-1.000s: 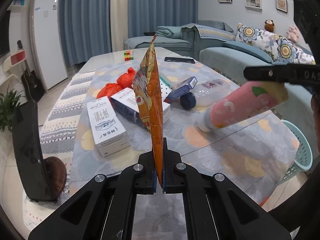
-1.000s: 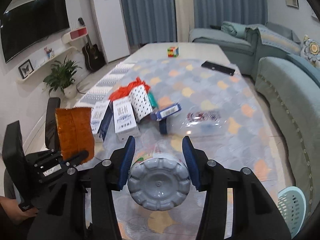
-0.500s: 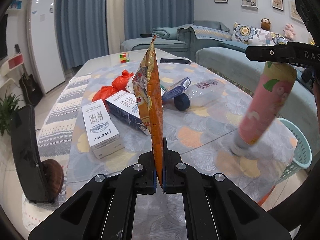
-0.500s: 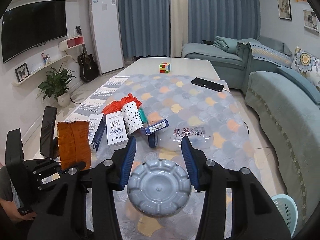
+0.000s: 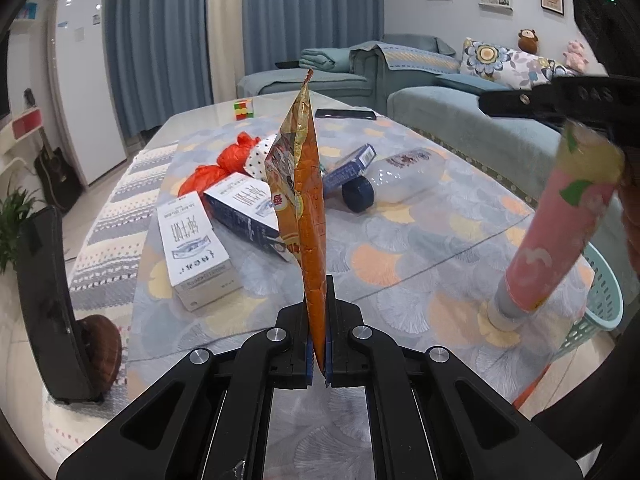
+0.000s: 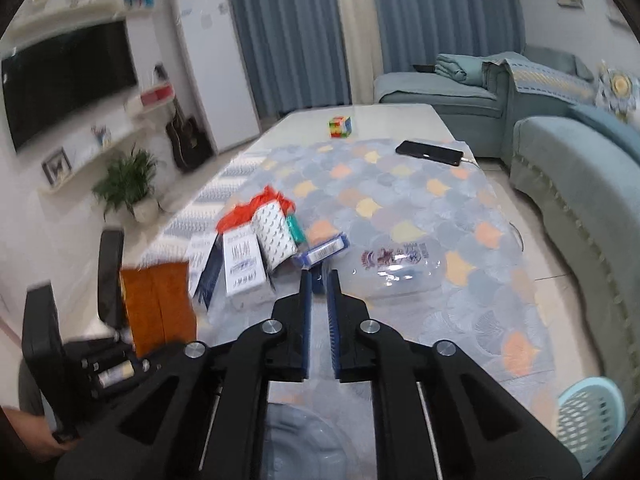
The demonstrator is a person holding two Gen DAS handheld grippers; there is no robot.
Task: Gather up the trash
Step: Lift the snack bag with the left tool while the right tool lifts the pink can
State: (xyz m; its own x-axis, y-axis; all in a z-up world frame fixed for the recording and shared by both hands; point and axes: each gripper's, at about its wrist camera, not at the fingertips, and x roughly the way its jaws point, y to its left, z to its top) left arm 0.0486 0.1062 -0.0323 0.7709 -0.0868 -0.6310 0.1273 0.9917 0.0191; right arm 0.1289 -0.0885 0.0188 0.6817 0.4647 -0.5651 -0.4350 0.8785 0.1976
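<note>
Left gripper: jaws pinch the wrapper, light and crinkly, by its bottom edge. Right gripper: jaws closing, nothing between them; pink bottle, smooth and slippery, hangs beneath, above the tabletop.

on the white carton lying nearest on the table, large black chinese characters run along the top face, too distorted to read with certainty, and smaller print below them is illegible. the black bar of the right gripper shows pale letters that look like "d a s". the clear plastic bottle bears a red label whose print is too small to read.
</note>
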